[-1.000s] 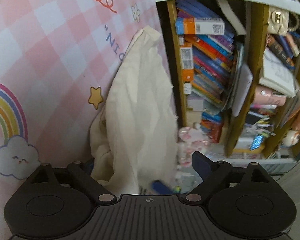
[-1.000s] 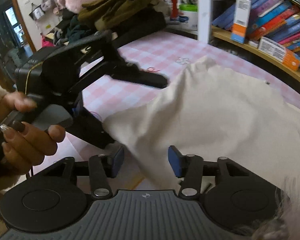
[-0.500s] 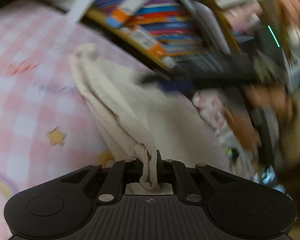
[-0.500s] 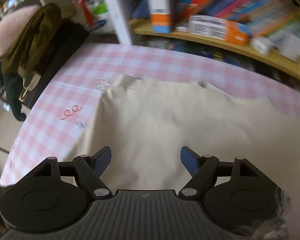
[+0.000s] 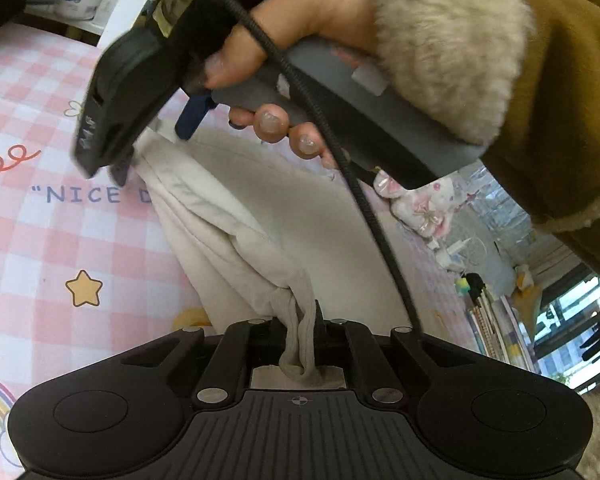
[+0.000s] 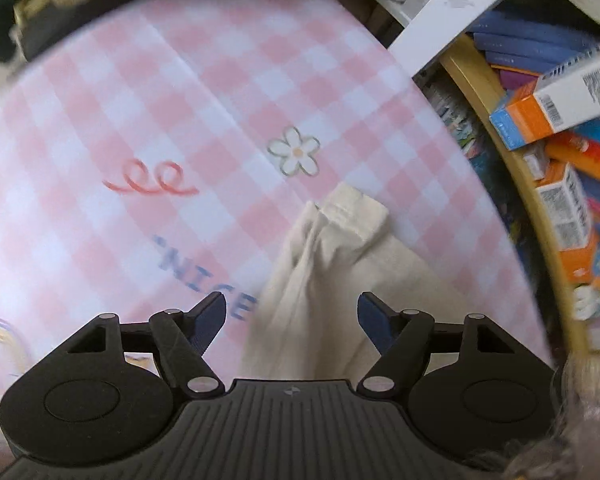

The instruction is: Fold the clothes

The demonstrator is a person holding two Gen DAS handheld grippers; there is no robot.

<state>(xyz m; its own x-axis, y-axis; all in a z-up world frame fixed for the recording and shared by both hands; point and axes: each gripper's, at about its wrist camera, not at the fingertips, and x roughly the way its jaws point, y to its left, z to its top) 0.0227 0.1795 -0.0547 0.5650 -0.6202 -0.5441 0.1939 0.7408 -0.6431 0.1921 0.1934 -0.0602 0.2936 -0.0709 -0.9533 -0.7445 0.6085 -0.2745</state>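
A pink checked tablecloth (image 6: 148,92) meets a crowded wooden bookshelf (image 6: 540,200); daylight, perhaps from a window (image 5: 572,320).

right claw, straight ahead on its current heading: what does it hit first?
Most likely the cream garment. The right claw is open, and the bunched cloth lies directly between and beyond its fingers on the pink checked tablecloth. How far above the cloth it sits is unclear.
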